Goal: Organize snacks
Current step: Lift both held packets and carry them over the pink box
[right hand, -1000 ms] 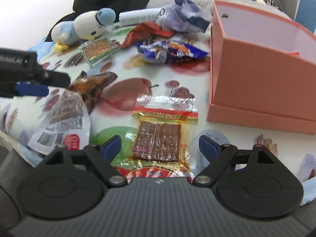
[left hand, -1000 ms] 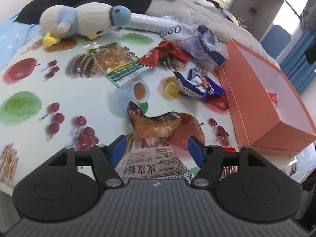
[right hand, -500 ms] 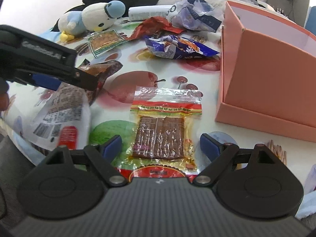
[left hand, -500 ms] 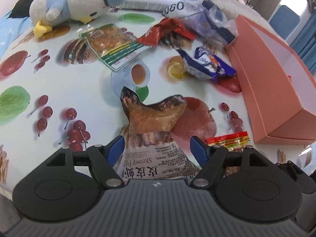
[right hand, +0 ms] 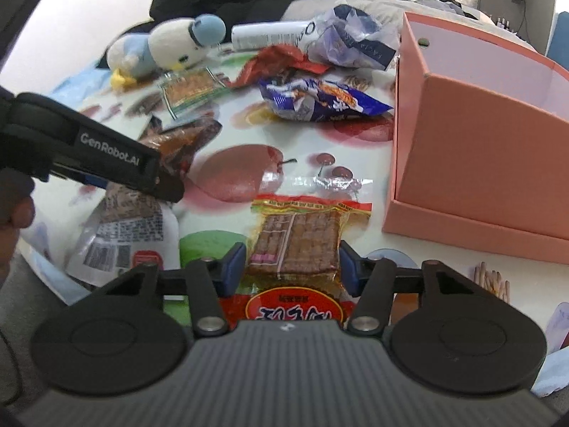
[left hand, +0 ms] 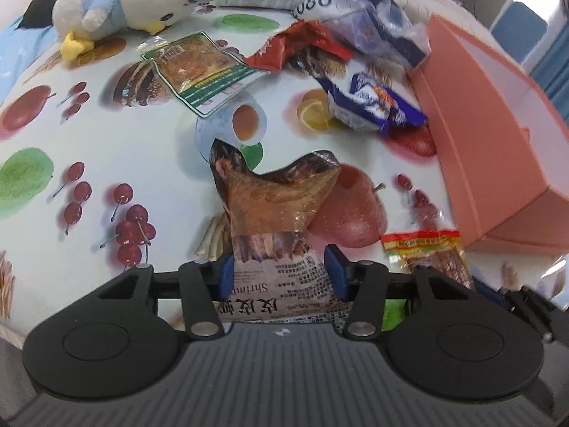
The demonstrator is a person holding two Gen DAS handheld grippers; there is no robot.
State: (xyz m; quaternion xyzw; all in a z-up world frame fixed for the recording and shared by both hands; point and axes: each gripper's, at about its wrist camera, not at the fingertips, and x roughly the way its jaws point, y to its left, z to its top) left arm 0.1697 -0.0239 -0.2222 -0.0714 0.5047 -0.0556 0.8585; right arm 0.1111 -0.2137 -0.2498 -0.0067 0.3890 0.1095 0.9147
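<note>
Shrimp snack bag (left hand: 274, 220) sits low centre of the left view, its printed end between the left tool (left hand: 279, 274)'s blue pads, jaws spread and just flanking it, not yet clamped. In the right view, the dried-tofu packet (right hand: 302, 242) lies low centre, bracketed the same way by the open right tool (right hand: 291, 267). Both look poised at the pick-up step. Next: squeeze on each pack, lift, carry to the pink box (right hand: 480, 163) at right. More wrappers wait upper centre on the table (left hand: 106, 135).

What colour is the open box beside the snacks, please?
Salmon pink outside, with a paler pinkish-white inside; the box shows best in the right wrist view.
</note>
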